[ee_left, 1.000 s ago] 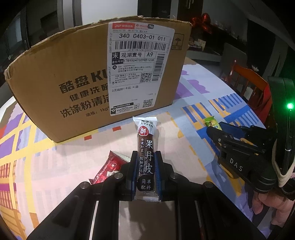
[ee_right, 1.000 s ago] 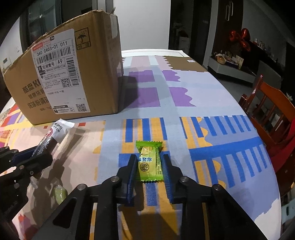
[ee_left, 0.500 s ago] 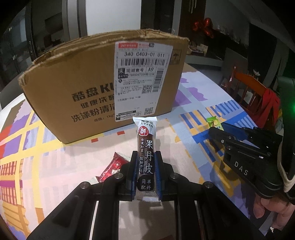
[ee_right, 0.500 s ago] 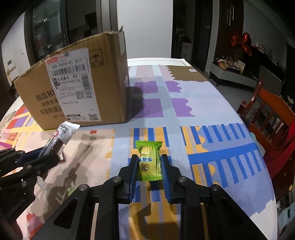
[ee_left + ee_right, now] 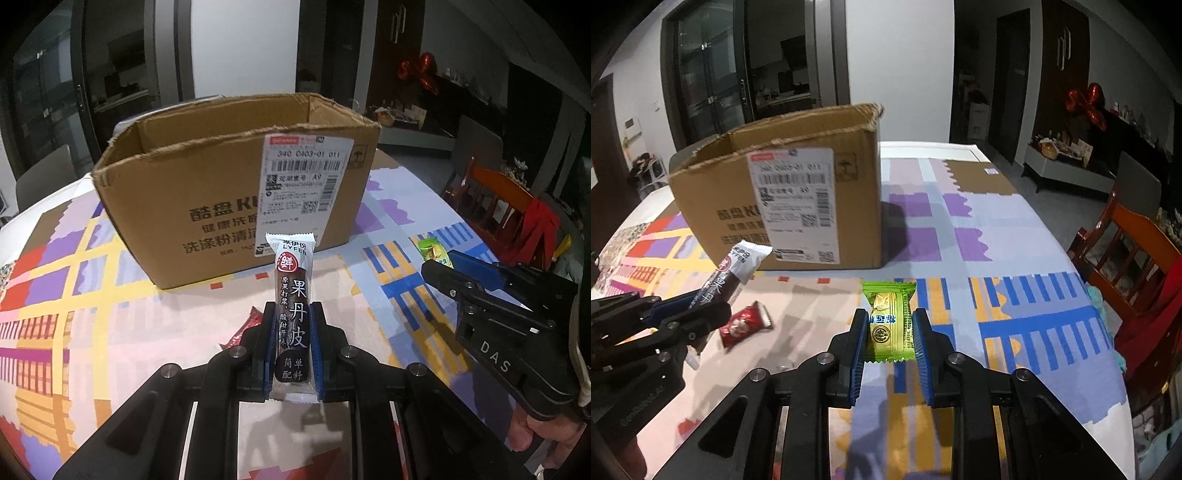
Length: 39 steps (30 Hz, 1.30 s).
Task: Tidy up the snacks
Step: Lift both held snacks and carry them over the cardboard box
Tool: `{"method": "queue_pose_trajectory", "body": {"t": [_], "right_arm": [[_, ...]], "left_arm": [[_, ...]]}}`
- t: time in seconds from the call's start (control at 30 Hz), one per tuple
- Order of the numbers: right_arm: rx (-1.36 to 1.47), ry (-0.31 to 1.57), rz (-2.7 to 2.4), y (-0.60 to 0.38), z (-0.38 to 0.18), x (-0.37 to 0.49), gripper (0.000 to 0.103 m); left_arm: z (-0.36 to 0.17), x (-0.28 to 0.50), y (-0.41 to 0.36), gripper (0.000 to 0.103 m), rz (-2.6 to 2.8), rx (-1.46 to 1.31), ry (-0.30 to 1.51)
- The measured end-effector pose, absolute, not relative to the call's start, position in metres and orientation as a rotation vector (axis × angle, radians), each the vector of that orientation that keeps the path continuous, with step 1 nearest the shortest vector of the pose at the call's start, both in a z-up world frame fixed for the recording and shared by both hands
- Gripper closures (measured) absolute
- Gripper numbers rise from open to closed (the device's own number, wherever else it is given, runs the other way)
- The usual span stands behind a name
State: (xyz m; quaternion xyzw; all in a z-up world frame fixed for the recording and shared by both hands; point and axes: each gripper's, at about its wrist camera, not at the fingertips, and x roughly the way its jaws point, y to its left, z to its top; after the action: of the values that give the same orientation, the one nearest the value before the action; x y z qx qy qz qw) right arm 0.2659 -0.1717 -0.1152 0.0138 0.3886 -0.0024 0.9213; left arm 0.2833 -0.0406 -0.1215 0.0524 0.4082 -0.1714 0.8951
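Left gripper (image 5: pixel 293 347): fingers closed on a long dark fruit-leather bar (image 5: pixel 292 314), gripped by its lower half, white top end pointing up toward the box; bar held clear above the tabletop (image 5: pixel 110 332).

Right gripper (image 5: pixel 890 339): fingers pressed against both sides of a small green candy packet (image 5: pixel 889 321), held off the tabletop, its top edge toward the box.

A person's fingers (image 5: pixel 532 432) show under the right gripper's handle at the right edge of the left wrist view.

Red snack packet (image 5: pixel 744 323): lying flat on the tabletop, between the two grippers, nearer the left one, apart from the box.

Tabletop: covered by a cloth printed with yellow, purple, blue and red blocks.

Cardboard box (image 5: pixel 236 206): open at the top, flaps torn, standing on the tabletop beyond both grippers toward the far edge; white shipping label (image 5: pixel 301 184) on the near wall. Inside not visible.

Orange wooden chair (image 5: pixel 1134 251): off the right edge of the tabletop.
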Motion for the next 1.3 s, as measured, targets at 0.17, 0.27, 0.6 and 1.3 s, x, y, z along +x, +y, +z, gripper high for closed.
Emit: {"method": "queue_pose_trajectory", "body": {"t": [0.17, 0.27, 0.6, 1.3], "right_arm": [[0.022, 0.776, 0.009, -0.167, -0.103, 0.263, 0.077], [0.019, 0.762, 0.019, -0.164, -0.094, 0.262, 0.078], [0.002, 0.712, 0.044, -0.157, -0.067, 0.262, 0.077], [-0.011, 0.630, 0.075, -0.149, -0.021, 0.285, 0.078]], "left_arm": [[-0.112, 0.279, -0.036, 0.085, -0.336, 0.103, 0.830], [-0.104, 0.278, -0.033, 0.085, -0.320, 0.094, 0.823], [-0.076, 0.274, -0.026, 0.085, -0.277, 0.073, 0.780], [-0.031, 0.289, -0.011, 0.085, -0.195, 0.044, 0.693]]}}
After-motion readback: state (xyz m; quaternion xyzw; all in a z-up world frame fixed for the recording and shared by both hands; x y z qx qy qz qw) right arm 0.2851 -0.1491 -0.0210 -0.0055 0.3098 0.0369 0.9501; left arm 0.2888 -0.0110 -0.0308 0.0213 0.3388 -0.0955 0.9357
